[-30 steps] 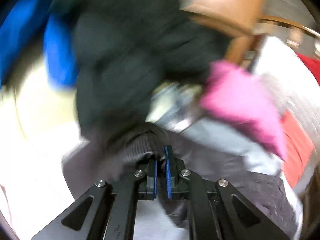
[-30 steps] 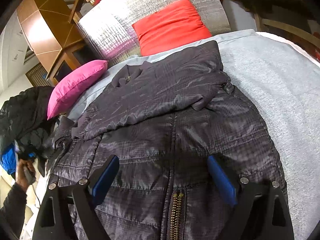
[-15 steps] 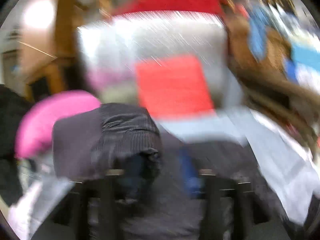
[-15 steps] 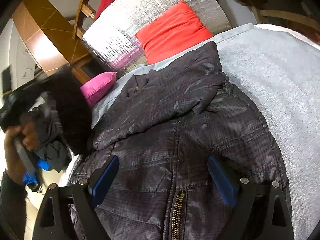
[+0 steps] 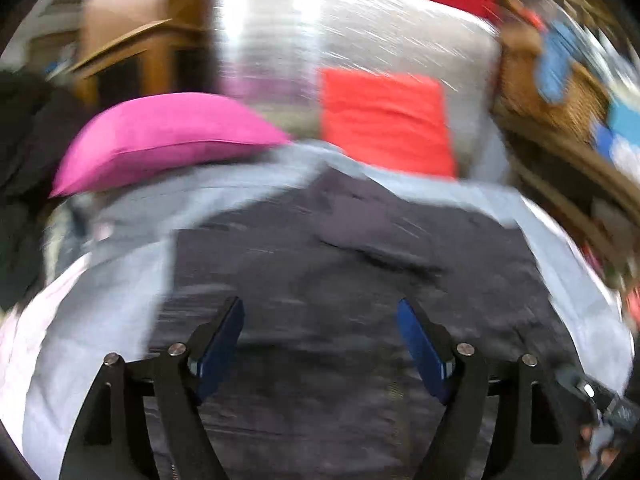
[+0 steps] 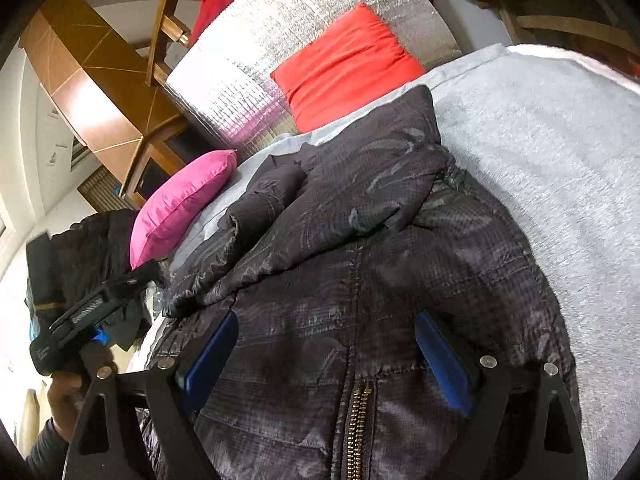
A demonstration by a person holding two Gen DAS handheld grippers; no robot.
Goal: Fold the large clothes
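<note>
Bed [image 6: 560, 160]; zipper [image 6: 356, 420] right-view only

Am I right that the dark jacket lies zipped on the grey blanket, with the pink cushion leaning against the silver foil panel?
Not quite. The red cushion leans against the silver foil panel; the pink cushion lies at the grey blanket's edge beside the dark jacket, as the right wrist view shows.

Each gripper, left gripper [image 5: 320, 340] and right gripper [image 6: 326, 354], has two black, cut-out finger arms with silver screw heads and flat blue pads [image 6: 210, 354]. The person's hand [image 6: 66, 394] emerges from a dark sleeve [image 6: 48, 452].
</note>
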